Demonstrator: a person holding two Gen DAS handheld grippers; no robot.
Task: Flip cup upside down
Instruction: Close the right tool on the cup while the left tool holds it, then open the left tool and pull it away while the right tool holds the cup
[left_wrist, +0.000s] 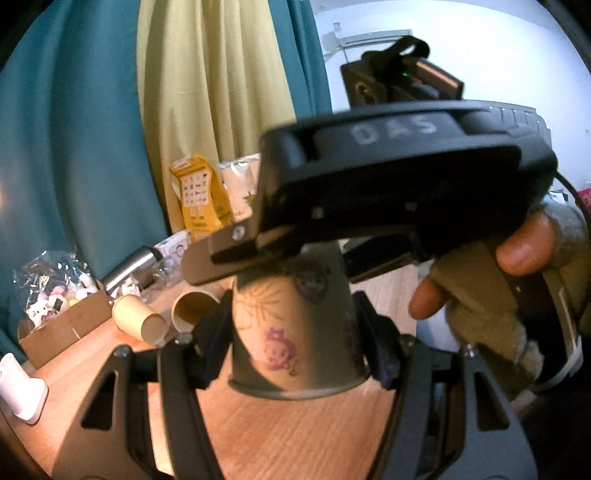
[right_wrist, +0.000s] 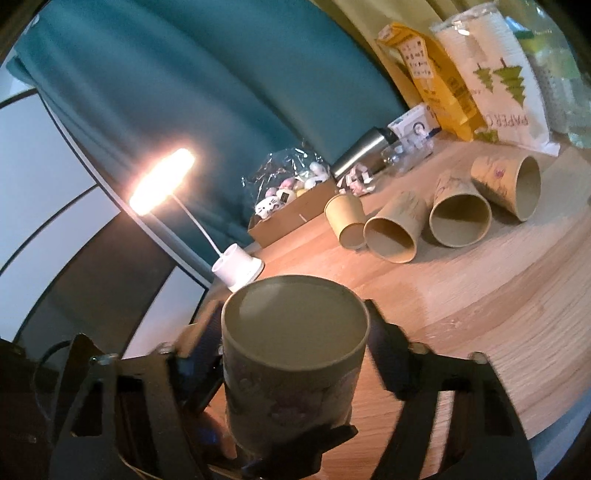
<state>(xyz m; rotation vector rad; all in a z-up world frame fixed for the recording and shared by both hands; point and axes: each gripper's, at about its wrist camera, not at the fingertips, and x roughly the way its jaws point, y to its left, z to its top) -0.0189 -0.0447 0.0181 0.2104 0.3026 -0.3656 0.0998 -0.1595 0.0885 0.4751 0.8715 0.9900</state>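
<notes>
A paper cup (left_wrist: 291, 332) with pink cartoon prints stands upside down, rim down, just above the wooden table (left_wrist: 295, 435). My left gripper (left_wrist: 295, 343) is shut on its sides. In the right wrist view the cup's flat base (right_wrist: 295, 325) faces up between my right gripper's (right_wrist: 295, 350) fingers, which stand a little apart from it. The right gripper's body (left_wrist: 406, 177) hangs over the cup in the left wrist view.
Several paper cups (right_wrist: 458, 218) lie on their sides on the table. Behind them are a cardboard box of toys (right_wrist: 291, 206), a steel flask (right_wrist: 362, 151), a yellow bag (right_wrist: 436, 74) and a paper-cup pack (right_wrist: 506, 85). A lit white desk lamp (right_wrist: 236, 266) stands at the left.
</notes>
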